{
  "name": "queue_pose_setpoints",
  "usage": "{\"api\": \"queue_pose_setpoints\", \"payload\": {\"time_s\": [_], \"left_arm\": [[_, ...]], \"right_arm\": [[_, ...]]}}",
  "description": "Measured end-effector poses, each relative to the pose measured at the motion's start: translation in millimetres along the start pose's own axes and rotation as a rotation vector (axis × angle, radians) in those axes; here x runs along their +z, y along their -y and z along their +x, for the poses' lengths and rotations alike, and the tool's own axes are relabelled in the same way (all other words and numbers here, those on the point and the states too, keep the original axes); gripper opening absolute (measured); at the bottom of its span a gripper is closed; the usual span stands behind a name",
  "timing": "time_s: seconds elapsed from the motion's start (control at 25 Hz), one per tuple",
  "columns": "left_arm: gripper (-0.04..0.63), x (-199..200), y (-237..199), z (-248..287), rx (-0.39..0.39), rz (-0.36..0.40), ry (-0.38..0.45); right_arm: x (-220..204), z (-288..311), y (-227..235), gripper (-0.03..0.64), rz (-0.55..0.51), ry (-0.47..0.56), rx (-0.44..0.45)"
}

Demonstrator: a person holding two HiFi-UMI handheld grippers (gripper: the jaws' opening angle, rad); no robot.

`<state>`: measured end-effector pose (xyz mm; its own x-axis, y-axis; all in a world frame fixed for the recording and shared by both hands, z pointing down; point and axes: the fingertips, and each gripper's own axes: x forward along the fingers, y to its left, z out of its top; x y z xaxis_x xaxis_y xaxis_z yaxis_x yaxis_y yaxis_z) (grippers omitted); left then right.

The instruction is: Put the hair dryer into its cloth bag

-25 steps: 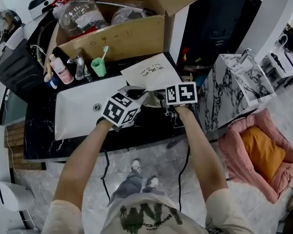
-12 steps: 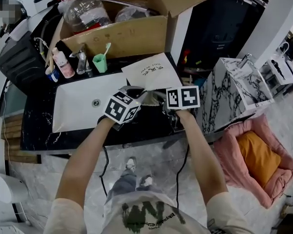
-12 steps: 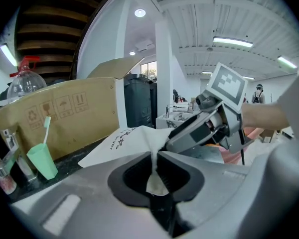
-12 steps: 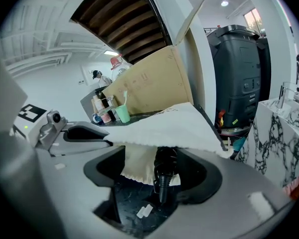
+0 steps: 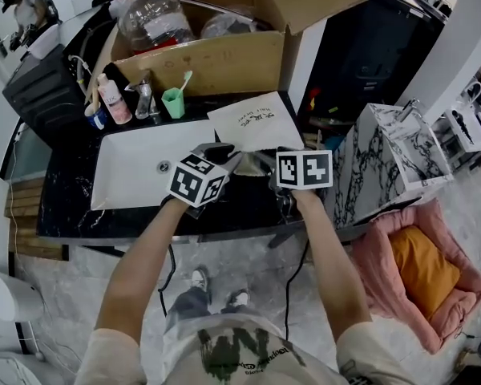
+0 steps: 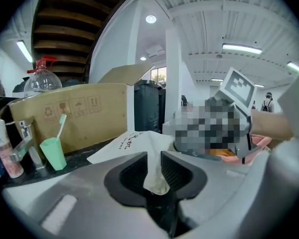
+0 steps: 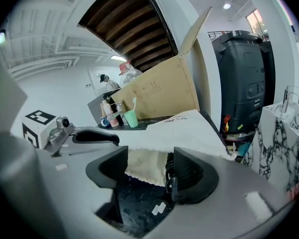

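The left gripper (image 6: 153,164) has just been easing its jaws apart. A fold of the cloth bag (image 6: 132,143) is hanging between them, but the pads look to be standing off it rather than pinching it. The right gripper (image 7: 149,159) has just been narrowing, yet its jaws are spread wide, with the bag's frayed edge lying loose in the gap.

As I read it, the grip on the bag's mouth is being re-taken. Neither gripper is holding the bag open firmly, so the loading is not yet under way.

The bag is lying flat on the dark counter (image 5: 72,215) just ahead of both grippers. Its near edge is reaching into both jaw gaps, and the rest is stretching away toward the cardboard box (image 5: 216,62).

The hair dryer itself is not showing clearly. A black cord (image 5: 297,275) is dropping off the counter edge just below the right gripper, which suggests the dryer is lying close by that gripper.
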<state>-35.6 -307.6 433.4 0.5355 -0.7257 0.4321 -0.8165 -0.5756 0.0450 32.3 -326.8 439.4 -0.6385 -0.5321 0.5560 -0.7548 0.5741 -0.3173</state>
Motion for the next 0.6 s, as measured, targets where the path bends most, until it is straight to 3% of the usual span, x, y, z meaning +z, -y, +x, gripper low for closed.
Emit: {"api": "queue_pose_setpoints", "payload": {"time_s": [0.48, 0.6], "left_arm": [[0.095, 24, -33, -43, 0.098, -0.119, 0.125], [0.095, 30, -38, -53, 0.111, -0.100, 0.134]], "right_arm": [[10, -13, -25, 0.232, 0.013, 0.099, -0.038], [14, -16, -32, 0.215, 0.010, 0.134, -0.062]]}}
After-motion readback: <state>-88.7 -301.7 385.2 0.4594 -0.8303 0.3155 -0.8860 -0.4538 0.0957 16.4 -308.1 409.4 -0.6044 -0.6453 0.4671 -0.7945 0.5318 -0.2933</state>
